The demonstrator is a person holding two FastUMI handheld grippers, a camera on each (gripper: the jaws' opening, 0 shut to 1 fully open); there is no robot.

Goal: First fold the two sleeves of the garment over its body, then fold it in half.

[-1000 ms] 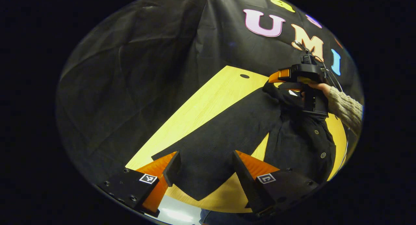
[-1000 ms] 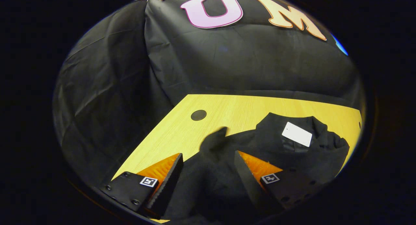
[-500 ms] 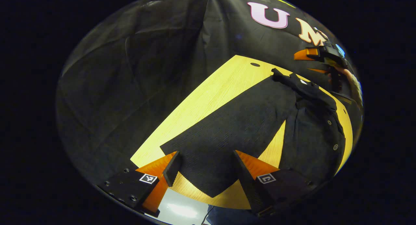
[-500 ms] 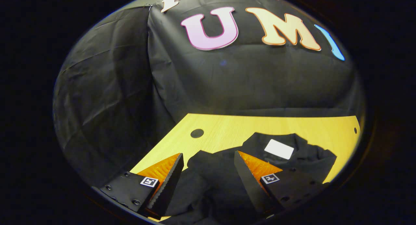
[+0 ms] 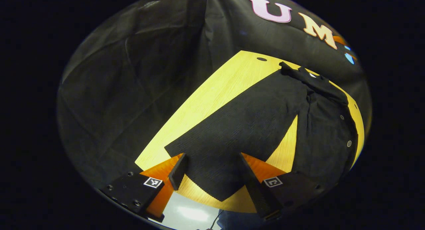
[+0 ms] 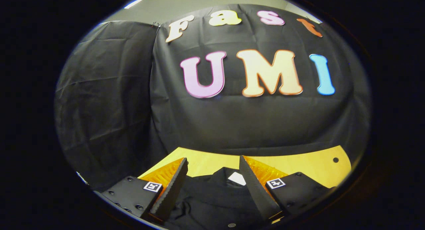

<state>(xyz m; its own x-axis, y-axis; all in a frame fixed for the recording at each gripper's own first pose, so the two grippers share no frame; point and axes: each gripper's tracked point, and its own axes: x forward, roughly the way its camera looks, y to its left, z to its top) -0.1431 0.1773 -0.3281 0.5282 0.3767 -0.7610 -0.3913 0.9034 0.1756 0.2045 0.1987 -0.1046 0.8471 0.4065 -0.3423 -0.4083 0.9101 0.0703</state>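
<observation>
A: Where is the garment [image 5: 318,123] being kept?

B: It is being shown spread on the yellow surface [image 5: 215,94], with its buttoned body toward the right of the left gripper view. One sleeve [image 5: 239,130] is being seen stretched out flat, away from the body, its cuff end lying near the edge of the surface.

A: How is the left tool [image 5: 211,172] being held?

B: It is being held wide, with nothing between its fingers. It is being hovered over the cuff end of the sleeve; whether the cloth is being touched cannot be told.

A: And the right tool [image 6: 212,180]?

B: It too is being held wide and is gripping nothing. In the right gripper view it is being pointed over the collar end of the garment [image 6: 212,196], where a white tag [image 6: 237,178] is being shown between the fingers.

A: Which step is being judged as in hand?

B: The first sleeve fold is being judged as not yet made, since this sleeve is lying fully extended.

A: What is being called for next?

B: The left tool is likely being required to be lowered, closed on the cuff, and the sleeve carried across onto the body. A thin, even pinch is being advised, so that the body beneath is not being dragged.
</observation>
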